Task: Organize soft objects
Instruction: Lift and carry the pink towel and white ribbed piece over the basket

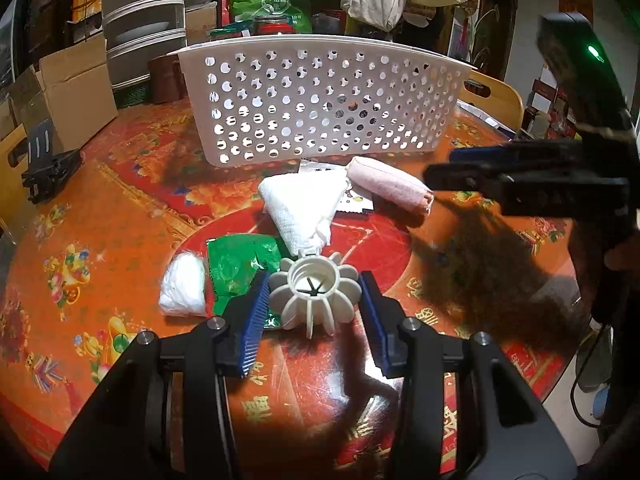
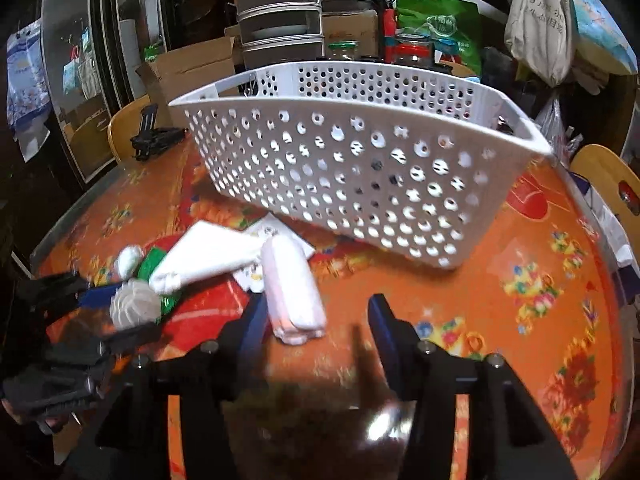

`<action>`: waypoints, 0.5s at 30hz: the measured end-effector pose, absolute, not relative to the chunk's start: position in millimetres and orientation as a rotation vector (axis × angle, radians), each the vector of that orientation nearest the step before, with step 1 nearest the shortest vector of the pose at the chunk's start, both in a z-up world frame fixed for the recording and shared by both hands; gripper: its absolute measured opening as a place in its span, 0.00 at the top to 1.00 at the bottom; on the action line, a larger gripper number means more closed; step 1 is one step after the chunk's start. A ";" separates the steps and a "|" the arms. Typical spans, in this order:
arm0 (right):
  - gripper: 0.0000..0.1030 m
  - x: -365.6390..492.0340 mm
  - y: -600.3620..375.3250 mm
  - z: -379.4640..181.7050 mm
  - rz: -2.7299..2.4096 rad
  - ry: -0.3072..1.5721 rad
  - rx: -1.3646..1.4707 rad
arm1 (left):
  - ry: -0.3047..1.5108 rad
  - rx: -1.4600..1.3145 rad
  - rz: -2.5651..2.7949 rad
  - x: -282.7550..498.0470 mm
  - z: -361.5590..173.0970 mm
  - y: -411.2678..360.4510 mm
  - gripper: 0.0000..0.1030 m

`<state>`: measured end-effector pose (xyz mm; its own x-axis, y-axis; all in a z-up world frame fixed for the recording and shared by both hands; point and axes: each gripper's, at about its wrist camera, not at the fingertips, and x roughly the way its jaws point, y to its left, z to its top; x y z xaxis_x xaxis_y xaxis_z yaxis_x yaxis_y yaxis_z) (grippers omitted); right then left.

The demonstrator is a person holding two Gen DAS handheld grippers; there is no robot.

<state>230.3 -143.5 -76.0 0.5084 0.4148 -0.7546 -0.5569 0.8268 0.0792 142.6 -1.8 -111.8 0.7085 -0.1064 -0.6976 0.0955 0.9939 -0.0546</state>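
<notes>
our left gripper (image 1: 314, 294) squeezes a white ribbed ball (image 1: 314, 294) in front of the white basket (image 1: 324, 96). our right gripper (image 2: 316, 320) is open, the pink roll (image 2: 294, 292) by its left finger.

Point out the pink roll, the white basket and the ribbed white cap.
pink roll (image 2: 294, 292), right wrist view, middle of its long side.
white basket (image 2: 340, 168), right wrist view, its perforated front wall.
ribbed white cap (image 1: 314, 292), left wrist view, its round rim between the blue pads.

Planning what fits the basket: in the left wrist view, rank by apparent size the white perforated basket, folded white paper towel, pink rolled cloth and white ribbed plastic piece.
1. White perforated basket
2. Folded white paper towel
3. Pink rolled cloth and white ribbed plastic piece: alike; the ribbed piece sits nearer the camera.
</notes>
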 end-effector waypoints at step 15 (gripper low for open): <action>0.69 240.8 -117.2 -97.1 0.594 0.919 -0.254 | 0.743 -0.039 -0.127 135.5 -105.6 2.9 0.60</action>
